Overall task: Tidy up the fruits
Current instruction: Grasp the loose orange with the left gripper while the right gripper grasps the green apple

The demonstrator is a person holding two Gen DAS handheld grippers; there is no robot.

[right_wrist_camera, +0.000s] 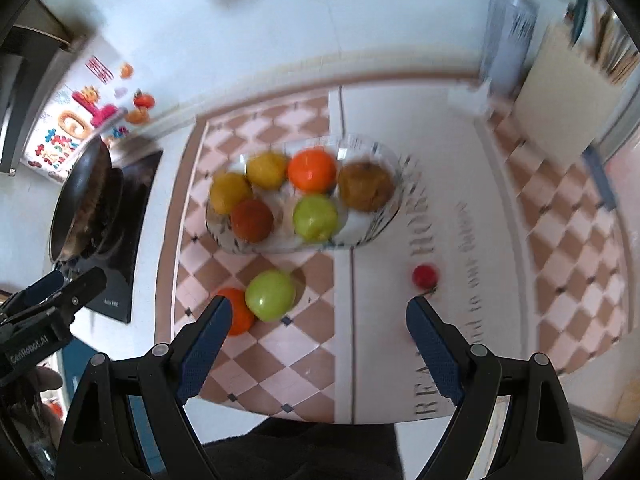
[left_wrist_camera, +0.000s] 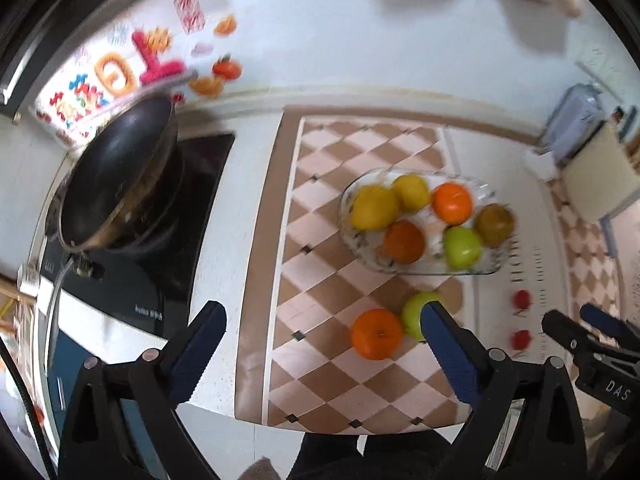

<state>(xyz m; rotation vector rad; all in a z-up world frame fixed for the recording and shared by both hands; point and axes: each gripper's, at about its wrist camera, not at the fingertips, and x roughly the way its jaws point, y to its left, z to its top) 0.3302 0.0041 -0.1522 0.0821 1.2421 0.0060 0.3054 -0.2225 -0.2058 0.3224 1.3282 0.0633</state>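
A glass dish (left_wrist_camera: 347, 216) (right_wrist_camera: 214, 229) on the checkered mat holds several fruits: two yellow ones, two oranges, a green apple and a brownish one. In front of it a loose orange (left_wrist_camera: 377, 334) (right_wrist_camera: 240, 314) and a loose green apple (left_wrist_camera: 414, 312) (right_wrist_camera: 270, 295) lie side by side on the mat. My left gripper (left_wrist_camera: 322, 314) hovers above them, open and empty, its right finger overlapping the apple. My right gripper (right_wrist_camera: 320, 306) is open and empty too, its left finger covering part of the orange. Small red fruits (left_wrist_camera: 522, 299) (right_wrist_camera: 425, 275) lie to the right.
A dark frying pan (left_wrist_camera: 120, 176) (right_wrist_camera: 80, 196) sits on a black cooktop (left_wrist_camera: 160, 280) at the left. A pale cutting board (left_wrist_camera: 600, 176) (right_wrist_camera: 560, 96) and a bottle (right_wrist_camera: 510, 28) stand at the back right. The counter's front edge is close beneath the grippers.
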